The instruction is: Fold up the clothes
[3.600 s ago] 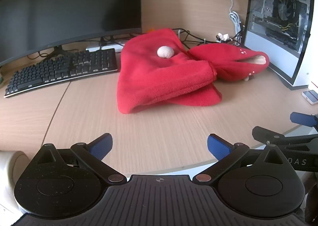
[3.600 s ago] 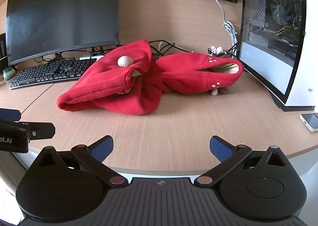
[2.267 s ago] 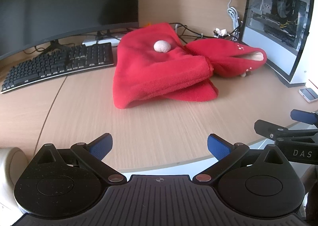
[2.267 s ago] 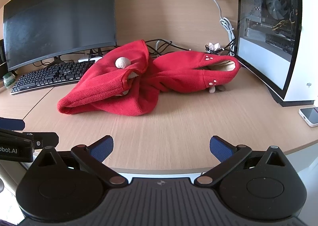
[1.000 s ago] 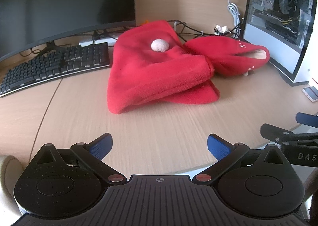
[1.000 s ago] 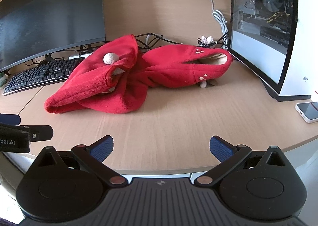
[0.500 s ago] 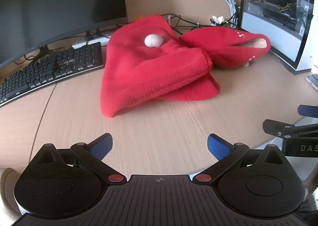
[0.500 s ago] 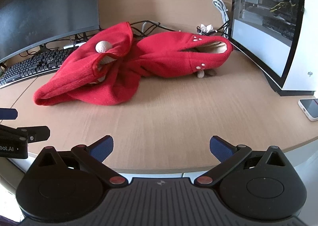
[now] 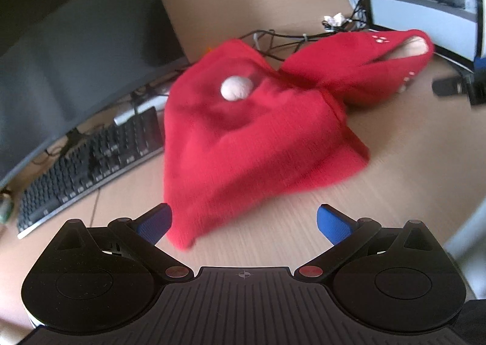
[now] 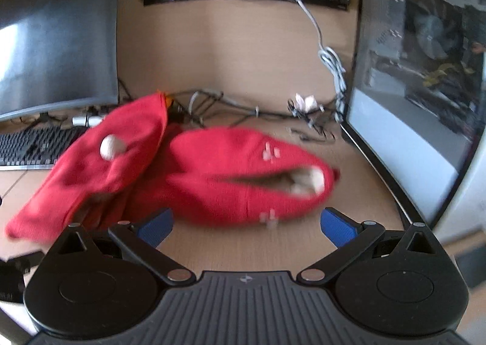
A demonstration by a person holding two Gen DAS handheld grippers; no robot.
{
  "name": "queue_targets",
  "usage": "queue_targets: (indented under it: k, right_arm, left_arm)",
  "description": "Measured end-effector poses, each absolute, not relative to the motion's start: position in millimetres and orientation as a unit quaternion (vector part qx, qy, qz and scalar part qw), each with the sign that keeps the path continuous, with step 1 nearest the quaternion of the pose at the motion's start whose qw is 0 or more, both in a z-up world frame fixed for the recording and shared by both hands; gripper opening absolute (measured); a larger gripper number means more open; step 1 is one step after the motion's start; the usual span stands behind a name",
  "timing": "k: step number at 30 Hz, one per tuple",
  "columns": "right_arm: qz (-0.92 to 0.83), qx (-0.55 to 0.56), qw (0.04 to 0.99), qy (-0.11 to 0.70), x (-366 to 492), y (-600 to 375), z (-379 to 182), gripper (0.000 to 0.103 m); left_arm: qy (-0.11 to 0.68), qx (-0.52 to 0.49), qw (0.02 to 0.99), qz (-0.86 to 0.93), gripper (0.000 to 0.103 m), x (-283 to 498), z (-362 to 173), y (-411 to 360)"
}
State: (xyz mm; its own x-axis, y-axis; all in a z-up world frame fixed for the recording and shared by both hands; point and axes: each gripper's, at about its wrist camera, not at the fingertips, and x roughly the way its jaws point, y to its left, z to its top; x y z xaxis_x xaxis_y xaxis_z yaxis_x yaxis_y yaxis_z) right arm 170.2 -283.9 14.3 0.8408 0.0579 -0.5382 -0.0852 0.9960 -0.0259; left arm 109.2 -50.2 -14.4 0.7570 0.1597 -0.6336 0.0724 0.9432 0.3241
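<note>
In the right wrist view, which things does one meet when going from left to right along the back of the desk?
Monitor → keyboard → red garment → tangle of cables → computer case.

No legible text, label, brand or number anywhere in either view; keycaps of the black computer keyboard [image 9: 91,159] too blurred and small to make out.
</note>
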Motion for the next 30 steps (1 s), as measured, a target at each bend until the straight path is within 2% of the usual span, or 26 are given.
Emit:
queue_targets:
  k: [6, 15, 24, 30]
  right_arm:
    - [0.089, -0.036, 0.949, 0.3, 245, -282, 5, 0.103]
    - [0.178, -0.092, 0.913, 0.355, 319, -249, -40, 0.103]
    - [0.212, -0.11, 0.894, 0.378, 308, -274, -49, 0.103]
    - [0.162, -0.136, 0.896, 0.39, 291, -286, -47, 0.103]
  left_arm:
    - [0.361, 0.19, 0.912, 0.045, 0.103, 145, -13, -64]
    - [0.408, 0.194, 0.889, 0.078, 0.103, 185, -24, -82]
    - [0.421, 0.197, 0.881, 0.092, 0.103, 204, -23, -87]
    - [0.387, 0.185, 0.898, 0.097, 0.103, 206, -8, -75]
